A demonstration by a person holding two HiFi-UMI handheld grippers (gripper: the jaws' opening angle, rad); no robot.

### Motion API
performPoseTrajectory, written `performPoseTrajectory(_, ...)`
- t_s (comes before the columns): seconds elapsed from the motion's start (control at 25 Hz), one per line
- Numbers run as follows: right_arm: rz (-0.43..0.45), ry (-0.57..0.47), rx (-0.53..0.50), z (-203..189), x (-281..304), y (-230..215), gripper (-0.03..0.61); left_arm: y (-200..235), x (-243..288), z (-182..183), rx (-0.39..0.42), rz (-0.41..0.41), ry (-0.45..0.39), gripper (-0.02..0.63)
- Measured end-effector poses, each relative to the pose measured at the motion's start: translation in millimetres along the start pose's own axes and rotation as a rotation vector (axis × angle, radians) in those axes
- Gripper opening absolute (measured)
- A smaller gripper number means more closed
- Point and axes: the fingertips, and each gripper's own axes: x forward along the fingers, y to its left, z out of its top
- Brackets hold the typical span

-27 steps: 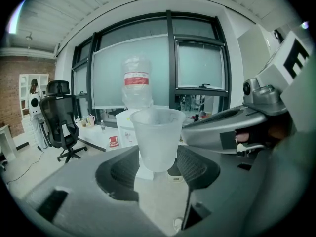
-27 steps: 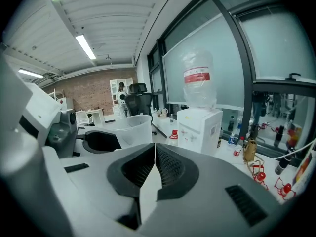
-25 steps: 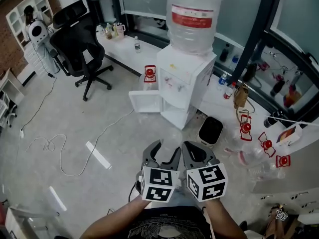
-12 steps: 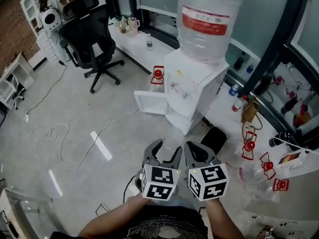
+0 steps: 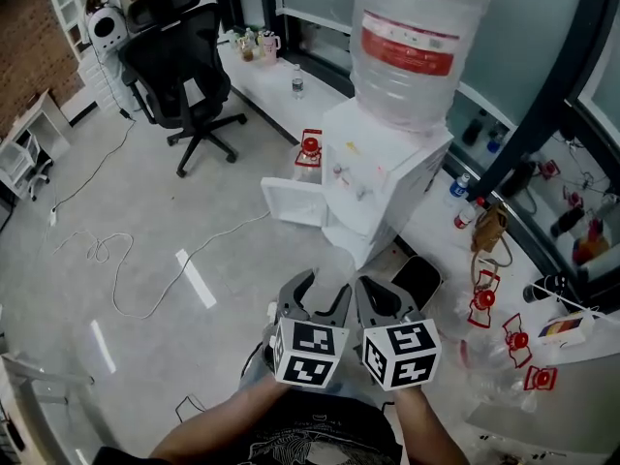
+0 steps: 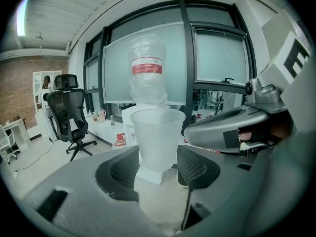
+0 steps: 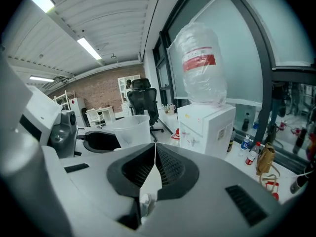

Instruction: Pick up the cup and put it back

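The water dispenser [image 5: 383, 177] now looms nearer at upper centre of the head view. The left tongs [image 5: 323, 289] clasp the clear cup [image 6: 158, 137], low centre. The right tongs [image 7: 155, 154] are pressed together, empty. Putting it back looks close.

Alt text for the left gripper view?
The left gripper grips a translucent cup upright between its jaws. Behind stands a water dispenser with its bottle, a black office chair at left, the right gripper at right.
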Motion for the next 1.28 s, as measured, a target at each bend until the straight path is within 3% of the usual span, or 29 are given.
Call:
performPoseTrajectory(0.36,0.002,0.015,-0.011,3,53,-7,0.021,31,40,-5,-0.013,-0.008,-0.017,0.244)
performPoseTrajectory(0.88,-0.026,0.055,-0.008,0,169,-24,0.021,113,129,-29,-0.014,-0.042,-0.006,0.244)
performPoseTrajectory(1.28,-0.031,0.098,0.007,-44,266,-51,0.021,163,214,-79,-0.006,-0.067,0.007,0.244)
